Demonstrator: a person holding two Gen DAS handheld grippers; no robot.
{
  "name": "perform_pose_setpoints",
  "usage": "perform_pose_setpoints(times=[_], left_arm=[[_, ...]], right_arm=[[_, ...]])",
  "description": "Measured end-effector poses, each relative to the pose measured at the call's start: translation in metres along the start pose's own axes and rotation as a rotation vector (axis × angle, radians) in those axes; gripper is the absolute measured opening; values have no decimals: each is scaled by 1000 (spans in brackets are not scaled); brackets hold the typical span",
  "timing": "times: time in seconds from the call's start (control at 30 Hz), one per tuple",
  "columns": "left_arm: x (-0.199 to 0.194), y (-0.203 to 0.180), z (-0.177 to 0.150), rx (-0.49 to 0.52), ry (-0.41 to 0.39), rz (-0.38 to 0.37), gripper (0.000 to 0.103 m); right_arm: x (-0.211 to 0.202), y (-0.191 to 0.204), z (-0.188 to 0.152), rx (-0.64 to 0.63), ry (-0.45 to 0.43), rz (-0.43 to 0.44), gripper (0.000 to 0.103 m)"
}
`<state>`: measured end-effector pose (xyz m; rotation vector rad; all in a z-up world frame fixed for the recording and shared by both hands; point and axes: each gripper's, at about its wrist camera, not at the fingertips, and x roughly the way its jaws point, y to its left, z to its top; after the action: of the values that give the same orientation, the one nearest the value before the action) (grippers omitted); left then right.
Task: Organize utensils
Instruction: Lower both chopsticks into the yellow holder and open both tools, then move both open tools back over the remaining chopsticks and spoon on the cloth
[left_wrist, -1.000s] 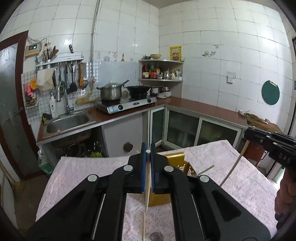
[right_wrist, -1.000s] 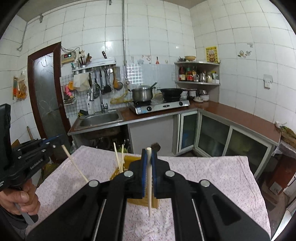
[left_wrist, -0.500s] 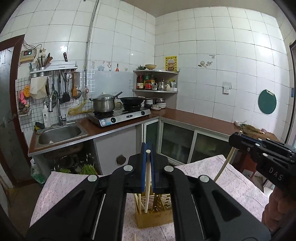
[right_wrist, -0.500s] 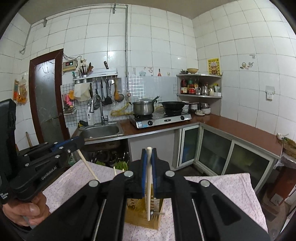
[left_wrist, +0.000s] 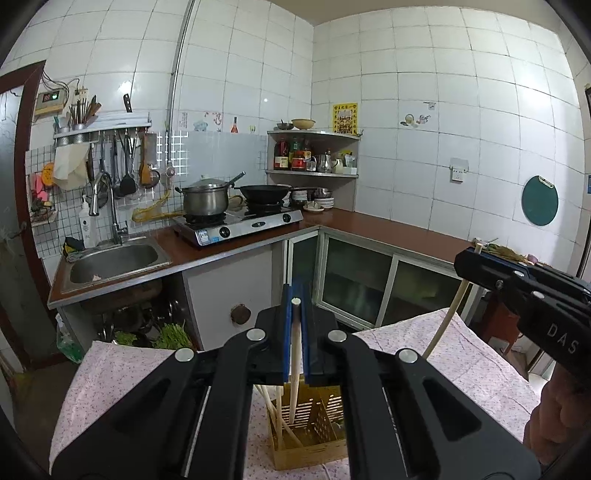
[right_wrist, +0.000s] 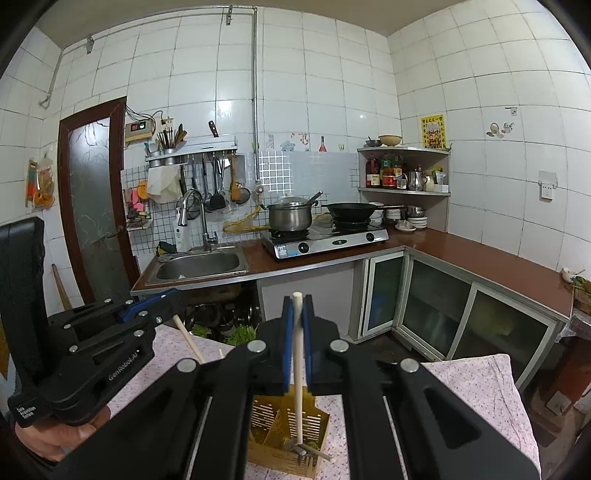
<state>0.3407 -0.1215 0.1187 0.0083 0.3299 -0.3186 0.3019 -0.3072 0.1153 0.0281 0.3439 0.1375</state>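
Hanging above the yellow holder, the left tongs were clamped on a pale chopstick whose lower end reached down over the holder's slotted compartments. The right tongs were likewise clamped on a second chopstick, its tip down inside the holder by a fork. More chopsticks leaned in the holder's left compartment. The holder stood on the table, on a pink flowered cloth. Behind the holder, a sink and stove lined the wall.
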Motion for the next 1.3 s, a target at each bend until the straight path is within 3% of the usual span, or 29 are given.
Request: perform_pose_setpoints(times=[0.53,0.67,0.93,1.1,1.23,1.27,1.3], left_arm=[[34,8,-28,7,69,-5,5],[29,10,-30,12,67,2,14],[-8,26,-32,8,68,36,20],[-36,52,-67,-13,122,98,22],[-53,76,-122,-43,208,131,22],[-56,81,-137,-51,230,136,22],[-58,85,-151,-57,251,138,22]], right_arm=[[38,-10,-24,32,63,2,7],[33,-10,-27,30,71,1,7],[-11,-12,-30,31,38,-19,7],[-43,-16,-65,41,80,-31,7],[-48,-24,-110,72,168,-42,8],[-47,-25,-126,83,203,-45,11],[-45,-27,-143,96,241,-44,21]])
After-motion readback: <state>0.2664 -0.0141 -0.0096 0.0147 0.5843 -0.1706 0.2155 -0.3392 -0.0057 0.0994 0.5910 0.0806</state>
